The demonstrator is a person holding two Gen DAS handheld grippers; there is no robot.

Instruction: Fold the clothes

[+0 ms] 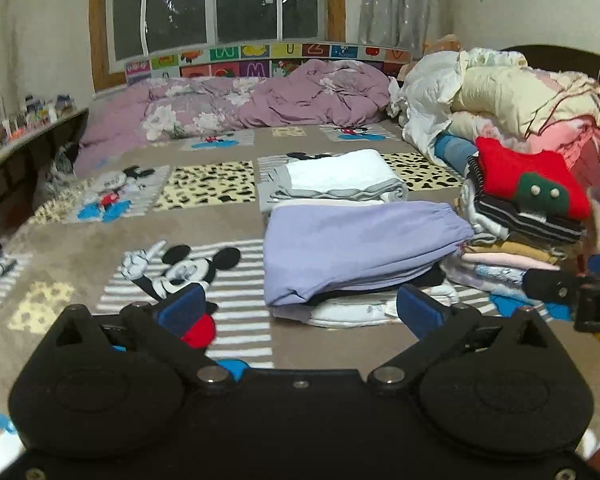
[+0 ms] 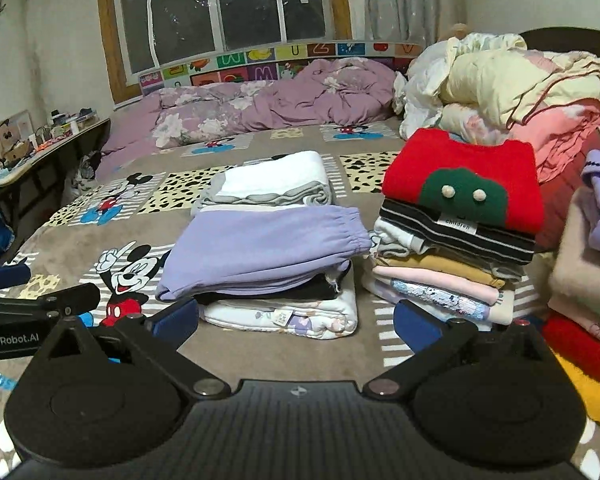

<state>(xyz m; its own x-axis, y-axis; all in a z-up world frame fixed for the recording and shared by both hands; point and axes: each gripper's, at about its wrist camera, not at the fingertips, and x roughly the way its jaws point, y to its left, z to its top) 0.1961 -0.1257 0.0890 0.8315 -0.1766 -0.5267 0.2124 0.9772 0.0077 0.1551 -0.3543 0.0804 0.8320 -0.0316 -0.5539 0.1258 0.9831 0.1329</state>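
Both grippers hang above the cartoon blanket (image 2: 80, 236), nearer than the lilac trousers (image 2: 260, 248). The left gripper (image 1: 300, 308) has its fingers wide apart and empty; the right gripper (image 2: 296, 316) also stands wide open with nothing between its fingers. The lilac trousers lie folded on top of a small stack. Just right of them is a taller pile with a red sweater (image 2: 460, 180) on top. Behind them lies a white-grey folded garment (image 2: 272, 184).

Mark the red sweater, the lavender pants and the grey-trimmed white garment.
red sweater (image 2: 432, 168): right wrist view, upper red panel.
lavender pants (image 2: 256, 244): right wrist view, middle of top fold.
grey-trimmed white garment (image 2: 276, 178): right wrist view, white top face.
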